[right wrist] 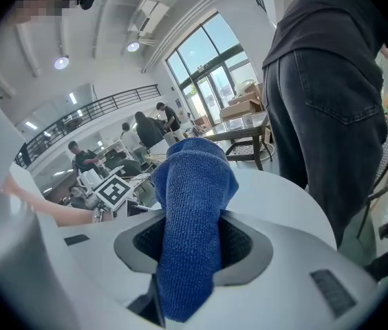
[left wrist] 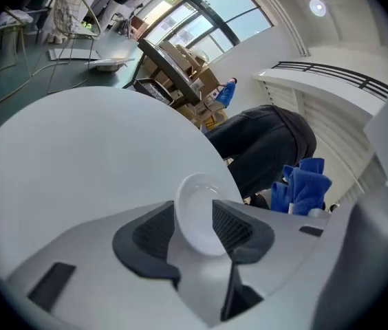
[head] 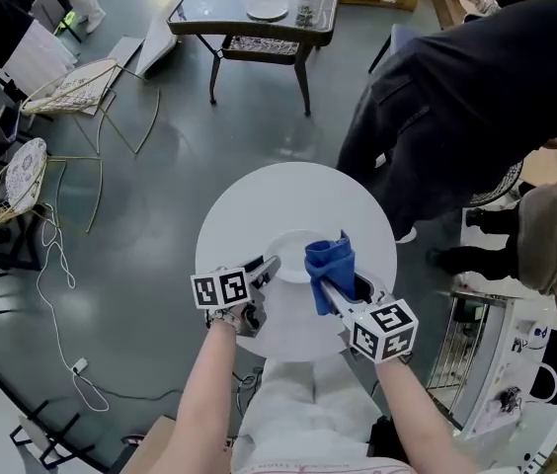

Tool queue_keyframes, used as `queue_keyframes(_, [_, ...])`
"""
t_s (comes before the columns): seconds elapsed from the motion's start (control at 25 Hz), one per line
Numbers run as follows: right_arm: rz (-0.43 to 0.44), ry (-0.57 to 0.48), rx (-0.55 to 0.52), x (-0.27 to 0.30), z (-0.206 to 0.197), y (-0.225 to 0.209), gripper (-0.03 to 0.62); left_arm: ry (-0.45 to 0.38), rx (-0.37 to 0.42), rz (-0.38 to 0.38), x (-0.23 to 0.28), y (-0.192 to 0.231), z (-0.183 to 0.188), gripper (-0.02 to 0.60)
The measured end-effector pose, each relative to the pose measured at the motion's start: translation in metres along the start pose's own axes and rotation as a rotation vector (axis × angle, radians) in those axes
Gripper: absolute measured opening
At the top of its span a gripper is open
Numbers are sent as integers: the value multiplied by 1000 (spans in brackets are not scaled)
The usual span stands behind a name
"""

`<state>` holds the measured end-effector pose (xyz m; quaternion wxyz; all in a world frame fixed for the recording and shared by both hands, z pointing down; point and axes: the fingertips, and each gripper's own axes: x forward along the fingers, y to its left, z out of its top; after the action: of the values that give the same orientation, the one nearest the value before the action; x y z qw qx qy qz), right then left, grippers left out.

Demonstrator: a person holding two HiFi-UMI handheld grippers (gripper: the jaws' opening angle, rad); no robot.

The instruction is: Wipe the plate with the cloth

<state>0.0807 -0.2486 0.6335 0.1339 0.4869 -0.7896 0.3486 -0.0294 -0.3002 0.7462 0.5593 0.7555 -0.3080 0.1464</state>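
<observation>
Head view: left gripper (head: 270, 266) tight on plate (head: 290, 249), right gripper (head: 324, 290) tight on cloth (head: 330, 259) (blue, bunched).

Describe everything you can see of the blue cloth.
The blue cloth looks like looped microfibre, bunched into a thick roll. The right hand-held gripper clamps it between both pads, with a rounded fold sticking out past the jaws and a tail running back between them. It stands over the round white table, beside the white plate; contact with either is unclear.
</observation>
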Motion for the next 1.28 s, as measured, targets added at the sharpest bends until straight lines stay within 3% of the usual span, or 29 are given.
queue_keyframes(0.08, [-6, 2, 6, 2, -1, -1, 169, 51, 16, -6, 6, -2, -3, 171])
queue_keyframes(0.2, [-11, 3, 8, 1, -4, -4, 169, 134, 27, 19, 15, 0, -13, 56])
queue_keyframes(0.28, [-13, 4, 9, -1, -5, -5, 169, 141, 11, 16, 19, -2, -14, 52])
queue_keyframes(0.44, [-23, 3, 9, -4, -3, -4, 169, 96, -17, -45, 17, -8, -8, 32])
queue_keyframes(0.64, [-30, -6, -2, -9, 5, 2, 169, 41, 22, -126, 3, -27, 2, 17])
queue_keyframes(1.0, [-70, -87, -18, -43, 39, 10, 169, -44, 77, -173, -37, -71, 13, 15])
queue_keyframes(1.28, [-79, -210, -74, -97, 90, 21, 169, -184, 211, -194, -87, -138, 28, 15])
